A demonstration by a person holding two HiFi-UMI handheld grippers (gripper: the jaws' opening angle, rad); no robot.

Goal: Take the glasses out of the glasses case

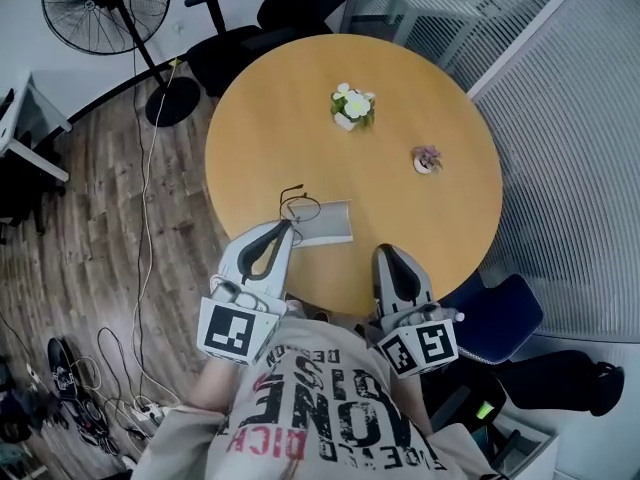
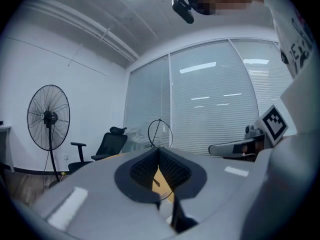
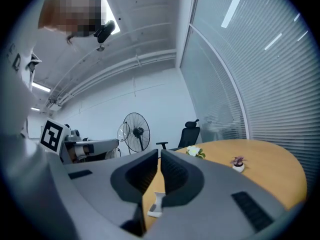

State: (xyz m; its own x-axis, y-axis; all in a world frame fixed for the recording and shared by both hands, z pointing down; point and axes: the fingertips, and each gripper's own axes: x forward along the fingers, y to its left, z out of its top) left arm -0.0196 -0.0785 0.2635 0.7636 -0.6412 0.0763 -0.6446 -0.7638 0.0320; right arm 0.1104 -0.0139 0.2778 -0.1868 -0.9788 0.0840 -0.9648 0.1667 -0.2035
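One lens showing, glasses [image 2: 160, 132] mostly hidden

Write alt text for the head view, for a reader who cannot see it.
Seen from above, the left gripper holds wire glasses in its closed tips, next to the grey case on a round wooden table. The right gripper is shut and empty; a pot of white flowers and a small pink plant stand beyond.

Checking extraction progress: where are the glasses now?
In the head view the glasses are pinched by the left gripper, at the left end of the case.
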